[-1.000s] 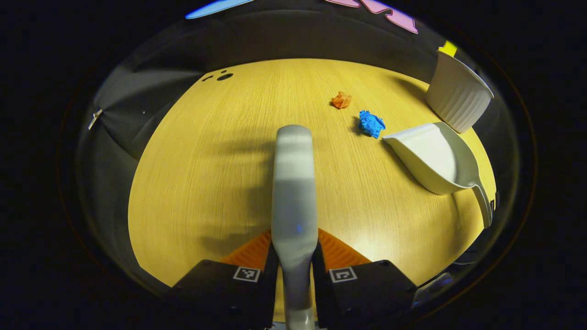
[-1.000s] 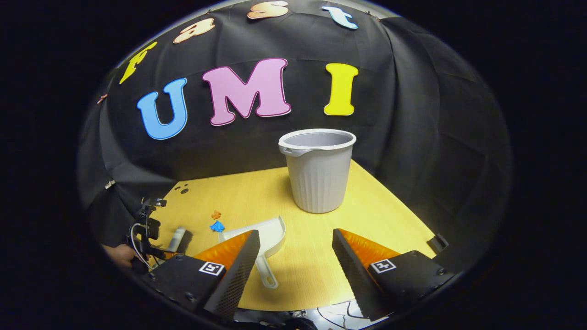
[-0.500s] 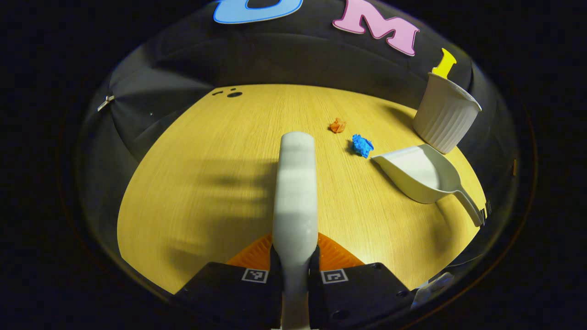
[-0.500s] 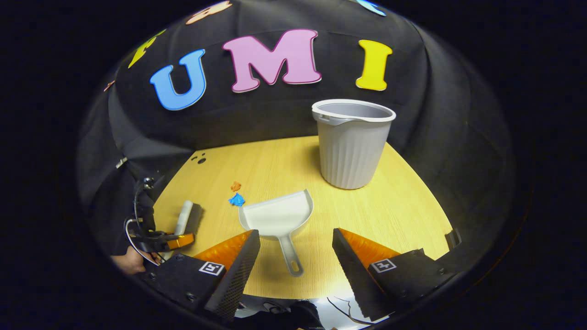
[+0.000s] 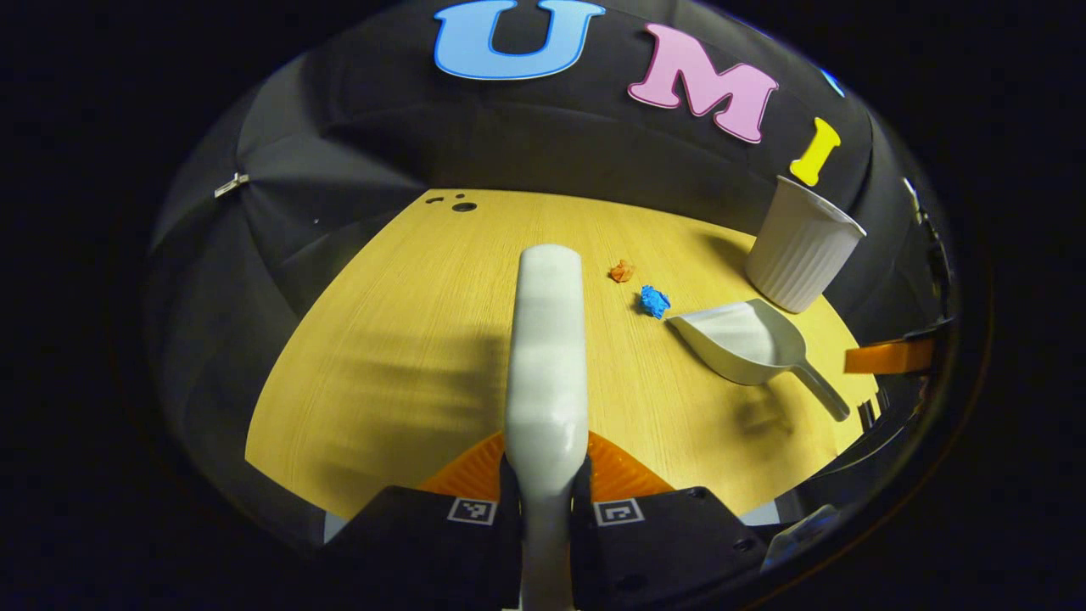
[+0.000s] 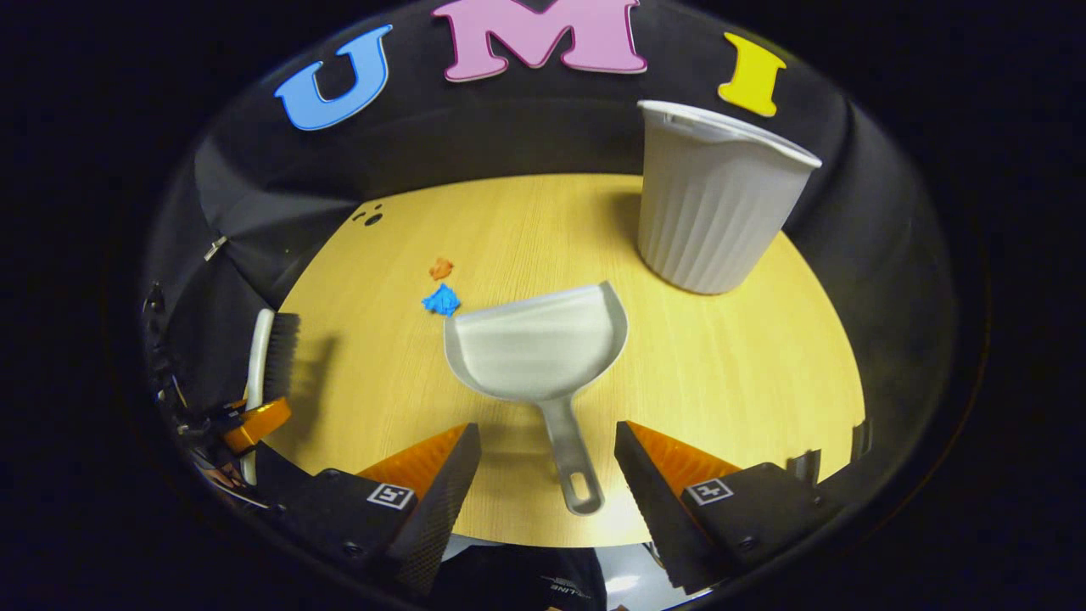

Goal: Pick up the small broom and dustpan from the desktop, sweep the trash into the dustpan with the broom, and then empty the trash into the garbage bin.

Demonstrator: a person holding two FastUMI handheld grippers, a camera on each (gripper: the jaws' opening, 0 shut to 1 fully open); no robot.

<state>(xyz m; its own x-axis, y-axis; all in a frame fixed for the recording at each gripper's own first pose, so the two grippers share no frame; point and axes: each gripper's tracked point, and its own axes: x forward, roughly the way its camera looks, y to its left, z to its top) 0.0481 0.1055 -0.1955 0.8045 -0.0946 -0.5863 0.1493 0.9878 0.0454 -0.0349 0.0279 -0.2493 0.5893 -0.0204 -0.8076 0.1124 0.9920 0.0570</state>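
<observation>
The left gripper [image 5: 545, 475] is clamped on the handle of a small white plastic broom [image 5: 545, 356], which juts forward, lifted above the yellow wooden desktop [image 5: 399, 339]. The right gripper [image 6: 547, 462] hangs with its fingers spread wide, one on each side of the handle of the white plastic dustpan [image 6: 539, 348], not touching it. The dustpan lies flat on the desktop. A crumpled blue paper scrap [image 6: 441, 300] sits just beside the dustpan's mouth, a small orange scrap [image 6: 440, 268] a little beyond. A ribbed white garbage bin [image 6: 713, 212] stands behind the dustpan.
</observation>
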